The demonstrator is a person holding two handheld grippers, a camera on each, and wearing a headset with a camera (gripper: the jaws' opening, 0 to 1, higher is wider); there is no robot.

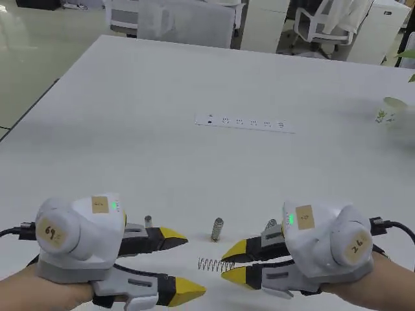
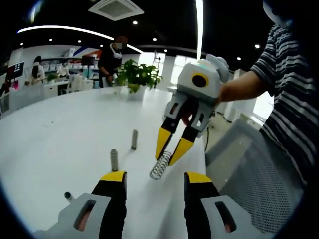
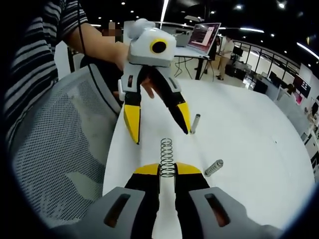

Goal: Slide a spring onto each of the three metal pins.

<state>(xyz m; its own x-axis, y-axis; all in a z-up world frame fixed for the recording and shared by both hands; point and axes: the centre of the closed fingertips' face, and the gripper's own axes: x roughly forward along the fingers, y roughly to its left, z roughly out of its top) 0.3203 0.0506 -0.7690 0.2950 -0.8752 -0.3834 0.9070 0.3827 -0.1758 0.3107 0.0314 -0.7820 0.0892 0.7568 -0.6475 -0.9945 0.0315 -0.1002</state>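
Note:
My right gripper [image 1: 232,262] is shut on one end of a loose coil spring [image 1: 213,264], which it holds level just above the white table; in the right gripper view the spring [image 3: 167,155] sticks out forward from between the jaws. My left gripper [image 1: 181,264] faces it, open and holding nothing. Between them stands a pin with a spring on it [image 1: 217,229]. A bare pin [image 1: 148,221] stands by the left gripper's upper jaw. A third pin [image 1: 271,225], half hidden behind the right gripper, looks sprung [image 2: 134,139].
A white power strip [image 1: 245,122] lies mid-table and a paper cup [image 1: 388,110] stands at the far right. Office chairs line the far edge, and a mesh chair [image 3: 60,149] sits close behind the near edge.

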